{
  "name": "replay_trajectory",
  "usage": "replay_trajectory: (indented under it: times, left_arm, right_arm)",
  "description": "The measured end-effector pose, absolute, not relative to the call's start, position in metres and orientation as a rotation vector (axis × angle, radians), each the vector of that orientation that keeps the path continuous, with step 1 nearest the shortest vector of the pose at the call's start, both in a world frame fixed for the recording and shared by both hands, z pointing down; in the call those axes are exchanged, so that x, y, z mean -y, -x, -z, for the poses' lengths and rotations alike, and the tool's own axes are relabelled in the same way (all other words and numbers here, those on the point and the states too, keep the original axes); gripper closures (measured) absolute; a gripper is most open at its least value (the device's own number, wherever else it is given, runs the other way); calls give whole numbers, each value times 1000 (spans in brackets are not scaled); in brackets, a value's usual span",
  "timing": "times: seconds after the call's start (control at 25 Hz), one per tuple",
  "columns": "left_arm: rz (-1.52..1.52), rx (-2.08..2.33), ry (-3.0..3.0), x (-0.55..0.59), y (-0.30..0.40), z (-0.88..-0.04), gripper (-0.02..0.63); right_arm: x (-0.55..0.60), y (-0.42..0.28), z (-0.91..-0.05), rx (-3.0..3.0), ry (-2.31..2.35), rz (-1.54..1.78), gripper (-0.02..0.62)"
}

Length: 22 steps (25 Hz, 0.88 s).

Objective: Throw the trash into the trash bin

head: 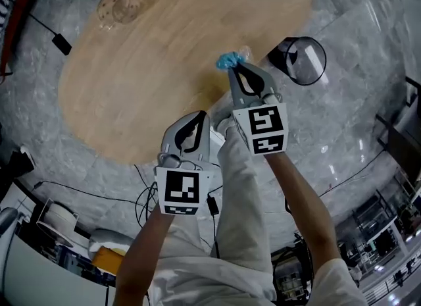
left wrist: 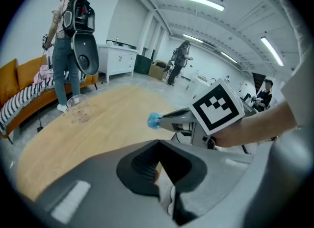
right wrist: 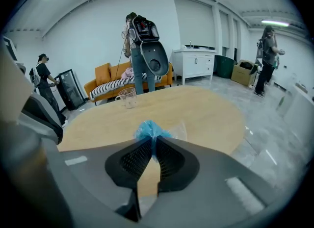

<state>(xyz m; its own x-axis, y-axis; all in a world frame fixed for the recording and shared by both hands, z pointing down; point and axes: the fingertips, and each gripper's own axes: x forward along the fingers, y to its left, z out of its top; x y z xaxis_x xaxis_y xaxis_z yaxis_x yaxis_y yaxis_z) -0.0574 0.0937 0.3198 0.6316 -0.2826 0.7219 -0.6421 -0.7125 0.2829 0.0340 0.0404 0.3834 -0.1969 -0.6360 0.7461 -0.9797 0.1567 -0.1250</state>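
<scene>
A crumpled blue piece of trash with a bit of clear film is pinched in my right gripper, which is shut on it above the right edge of the oval wooden table. In the right gripper view the trash sticks out past the closed jaws. A black trash bin with a clear liner stands on the floor just right of the table. My left gripper hangs over the table's near edge, its jaws together with nothing between them. In the left gripper view the blue trash shows at the right gripper's tip.
A clear glass cup stands at the table's far left. A black adapter and cables lie on the marble floor. A person with a backpack stands beyond the table by an orange sofa; others stand farther off.
</scene>
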Motion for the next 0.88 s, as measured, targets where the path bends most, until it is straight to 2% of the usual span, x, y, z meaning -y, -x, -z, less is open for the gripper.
replay_trajectory:
  times: [0.52, 0.88]
  left_arm:
    - [-1027, 590, -2392, -131, -52, -337, 606]
    - [-1058, 533, -2415, -152, -120, -351, 606]
  right_arm:
    - [-107, -183, -409, 1738, -1772, -959, 539]
    - [-148, -251, -444, 1662, -1830, -1026, 540]
